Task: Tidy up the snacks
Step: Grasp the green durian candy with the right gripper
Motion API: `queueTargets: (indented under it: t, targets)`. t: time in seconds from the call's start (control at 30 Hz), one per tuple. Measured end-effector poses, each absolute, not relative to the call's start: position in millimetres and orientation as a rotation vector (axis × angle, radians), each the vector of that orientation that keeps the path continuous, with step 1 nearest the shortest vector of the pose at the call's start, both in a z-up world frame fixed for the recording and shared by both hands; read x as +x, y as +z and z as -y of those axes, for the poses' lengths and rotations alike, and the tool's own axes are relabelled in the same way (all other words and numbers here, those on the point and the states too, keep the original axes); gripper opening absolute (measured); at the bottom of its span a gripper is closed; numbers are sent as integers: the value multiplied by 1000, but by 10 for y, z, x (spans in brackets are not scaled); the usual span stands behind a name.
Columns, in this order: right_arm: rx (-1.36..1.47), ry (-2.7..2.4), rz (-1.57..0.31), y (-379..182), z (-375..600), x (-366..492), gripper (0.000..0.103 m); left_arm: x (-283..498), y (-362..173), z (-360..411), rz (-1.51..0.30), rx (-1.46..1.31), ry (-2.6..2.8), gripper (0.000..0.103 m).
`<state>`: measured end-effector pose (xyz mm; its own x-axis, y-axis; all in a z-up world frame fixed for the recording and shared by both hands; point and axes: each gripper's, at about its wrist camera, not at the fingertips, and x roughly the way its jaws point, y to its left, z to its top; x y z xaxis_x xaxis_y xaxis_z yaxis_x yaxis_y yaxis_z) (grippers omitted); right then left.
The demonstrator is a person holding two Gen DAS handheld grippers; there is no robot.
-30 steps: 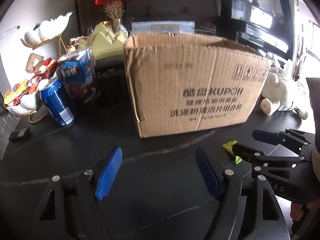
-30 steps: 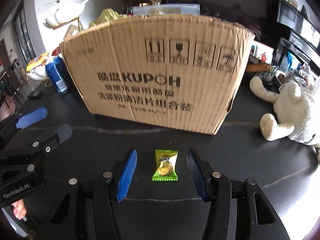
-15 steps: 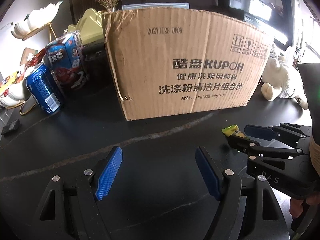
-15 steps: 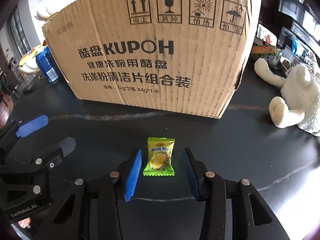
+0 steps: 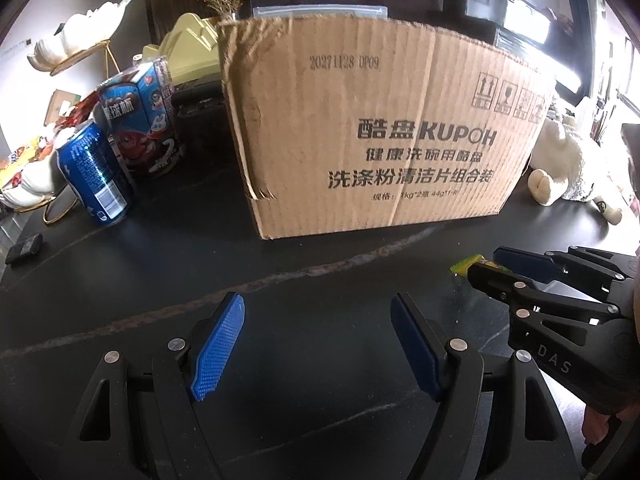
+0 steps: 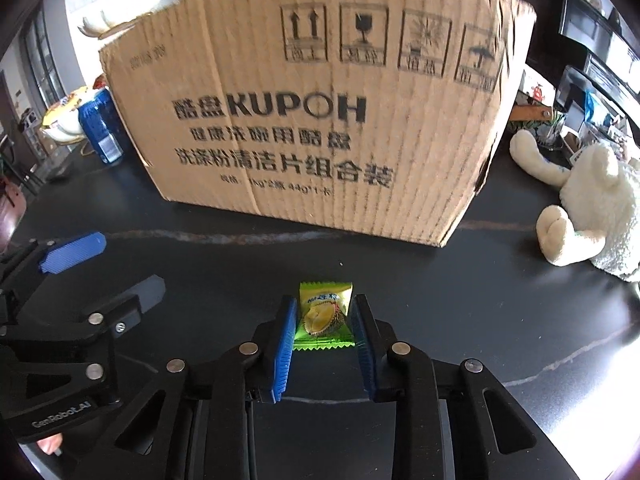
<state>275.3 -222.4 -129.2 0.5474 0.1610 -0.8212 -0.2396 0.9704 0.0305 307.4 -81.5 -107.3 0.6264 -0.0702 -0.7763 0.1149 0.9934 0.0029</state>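
Observation:
A small green durian candy lies on the black table in front of a large cardboard box. My right gripper has its jaws closing around the candy, and the blue pads touch both side edges of the wrapper. In the left wrist view the right gripper shows at the right, with a green corner of the candy sticking out at its tips. My left gripper hangs open over bare table, nothing between its fingers. It also shows at the left of the right wrist view.
Left of the cardboard box stand a blue drink can and a blue snack carton, with a white dish of snacks behind. A white plush toy lies at the right. A small dark object lies at the left edge.
The right gripper's jaws have narrowed from well apart to touching the candy's sides. Both views have drawn closer to the box. The left gripper's jaws have stayed the same.

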Motion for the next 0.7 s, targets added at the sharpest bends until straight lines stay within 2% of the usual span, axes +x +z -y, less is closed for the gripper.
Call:
queueTargets:
  t: [0.1,0.17,0.37,0.43,0.47,0.5,0.7]
  targets:
    - [-83,247,-942,-1214,2220,2708,24,3047,-995,802,-879,48,-101,75]
    - [-73,259,-937,-1173,2218,2687,8,3026,-955,791,-873,43,-96,75]
    - [-66,270,-930,-1101,2225,2677,8,2952,-876,764,-858,47,-79,75]
    - [-73,269,-937,-1128,2213,2667,16,2942,-874,760,-858,45,-78,75]
    - [-76,271,-933,-1140,2197,2670,31,2940,-875,764,-860,46,-79,75]
    - [-76,275,-929,-1155,2193,2653,38,2947,-887,757,-862,47,-78,75]
    - [-109,301,-963,-1312,2079,2725,38,2985,-988,705,-881,39,-67,75]
